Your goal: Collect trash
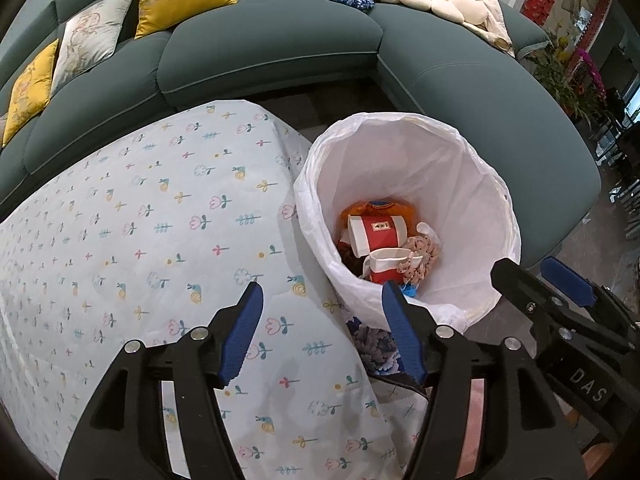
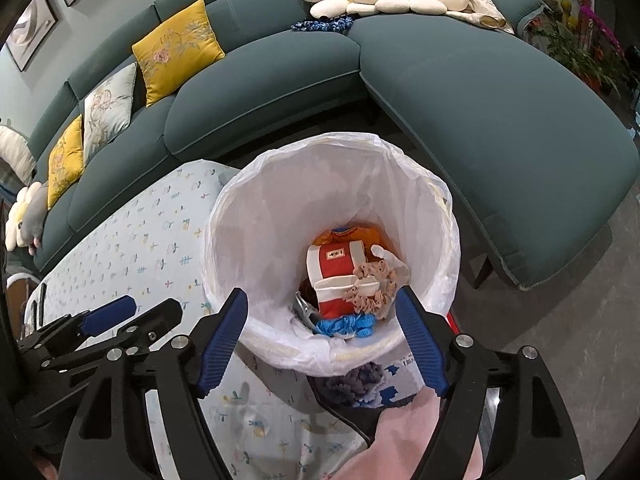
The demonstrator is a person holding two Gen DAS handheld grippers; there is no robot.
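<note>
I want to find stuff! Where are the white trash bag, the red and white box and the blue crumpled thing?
white plastic trash bag (image 2: 256, 216), right wrist view, inner wall.
red and white box (image 2: 334, 266), right wrist view, red face.
blue crumpled scrap (image 2: 346, 325), right wrist view, middle.

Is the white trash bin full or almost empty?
Mostly empty: the white-lined trash bin holds only a small pile, like red-and-white cartons, at its bottom.

Both grippers tilt steeply downward side by side; the left gripper and right gripper stand wide apart, empty.

A flowered cloth covers the table – the lined bin stands beside it.
</note>
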